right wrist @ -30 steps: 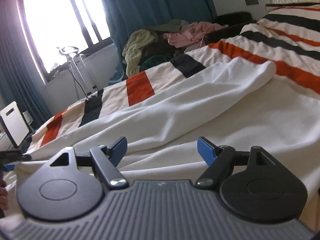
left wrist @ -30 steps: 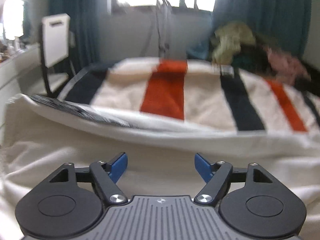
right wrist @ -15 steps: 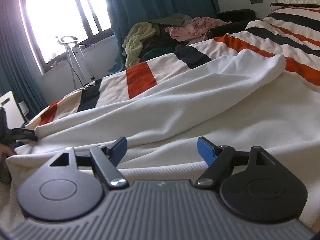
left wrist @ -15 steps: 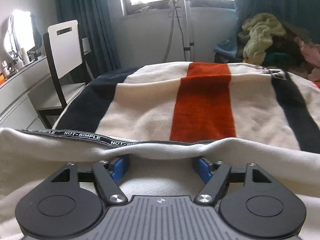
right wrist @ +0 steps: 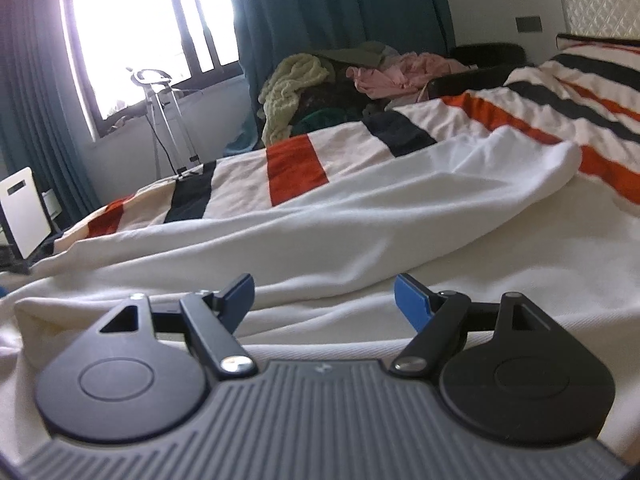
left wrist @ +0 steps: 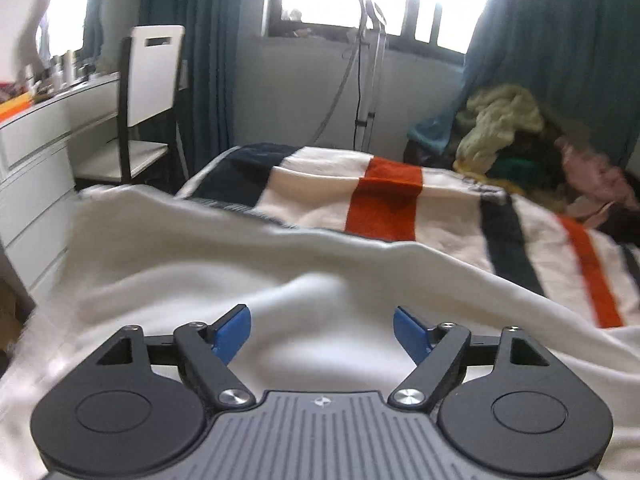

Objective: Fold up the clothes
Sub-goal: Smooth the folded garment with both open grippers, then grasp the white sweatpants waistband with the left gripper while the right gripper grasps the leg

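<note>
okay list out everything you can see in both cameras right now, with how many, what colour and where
white garment: one, cream white, spread over the near bed, under both grippers
striped blanket: one, cream with orange and dark stripes, covering the bed beyond the garment
clothes pile: one heap, yellow-green, pink and dark, by the curtain past the bed
curtains: teal, beside the window
chair: one, white with dark frame, at the dresser
dresser: one, white, far left
metal stand: one, silver, under the window
left gripper: black, blue pads, open
right gripper: black, blue pads, open
</note>
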`<state>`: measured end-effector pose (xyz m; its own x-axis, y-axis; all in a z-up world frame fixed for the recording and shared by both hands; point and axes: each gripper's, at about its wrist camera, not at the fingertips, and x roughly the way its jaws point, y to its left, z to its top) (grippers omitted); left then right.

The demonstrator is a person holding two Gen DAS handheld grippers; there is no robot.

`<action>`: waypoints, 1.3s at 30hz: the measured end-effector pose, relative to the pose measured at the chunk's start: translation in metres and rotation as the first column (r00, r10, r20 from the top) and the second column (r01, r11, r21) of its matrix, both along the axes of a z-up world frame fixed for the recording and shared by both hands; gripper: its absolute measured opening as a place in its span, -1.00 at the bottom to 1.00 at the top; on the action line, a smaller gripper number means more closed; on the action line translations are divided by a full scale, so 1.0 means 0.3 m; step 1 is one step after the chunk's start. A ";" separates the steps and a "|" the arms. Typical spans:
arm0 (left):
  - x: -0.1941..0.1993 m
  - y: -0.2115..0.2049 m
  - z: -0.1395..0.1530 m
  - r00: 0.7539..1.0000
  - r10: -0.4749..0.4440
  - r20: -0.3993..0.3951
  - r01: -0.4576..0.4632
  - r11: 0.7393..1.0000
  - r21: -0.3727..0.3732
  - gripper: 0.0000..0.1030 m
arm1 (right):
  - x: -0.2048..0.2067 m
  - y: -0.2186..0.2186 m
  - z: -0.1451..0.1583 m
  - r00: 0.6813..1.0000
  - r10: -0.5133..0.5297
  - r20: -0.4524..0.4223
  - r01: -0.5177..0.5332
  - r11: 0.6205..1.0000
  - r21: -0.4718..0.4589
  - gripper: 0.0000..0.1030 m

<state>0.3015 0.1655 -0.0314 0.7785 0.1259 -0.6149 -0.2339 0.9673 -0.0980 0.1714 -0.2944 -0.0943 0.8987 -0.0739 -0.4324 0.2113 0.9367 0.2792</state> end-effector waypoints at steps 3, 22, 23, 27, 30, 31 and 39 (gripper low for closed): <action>-0.222 0.069 0.037 0.998 0.061 -0.001 -0.061 0.997 -0.052 0.60 | -0.027 -0.005 0.025 1.000 0.002 0.013 -0.002 1.000 -0.003 0.53; -0.870 0.436 -0.067 0.861 0.484 -0.155 -0.484 0.687 -0.542 0.74 | -0.242 -0.143 0.125 0.996 -0.057 -0.064 0.061 0.996 0.066 0.53; -0.865 0.439 -0.069 0.860 0.486 -0.155 -0.482 0.676 -0.557 0.74 | -0.252 -0.178 0.130 0.996 -0.067 -0.065 0.073 0.992 0.099 0.53; -0.852 0.458 -0.092 0.849 0.511 -0.136 -0.458 0.582 -0.672 0.68 | -0.293 -0.319 0.152 0.992 -0.109 -0.070 0.123 0.964 0.235 0.53; -0.856 0.459 -0.099 0.849 0.522 -0.083 -0.398 0.528 -0.750 0.66 | -0.324 -0.426 0.167 0.987 -0.140 -0.078 0.158 0.930 0.333 0.53; -0.857 0.455 -0.100 0.849 0.524 -0.068 -0.384 0.523 -0.761 0.66 | -0.335 -0.477 0.161 0.984 -0.155 -0.085 0.176 0.907 0.382 0.53; -0.842 0.434 -0.134 0.865 0.481 -0.140 -0.443 0.605 -0.661 0.39 | -0.467 -0.789 0.053 0.941 -0.318 -0.114 0.316 0.707 0.632 0.56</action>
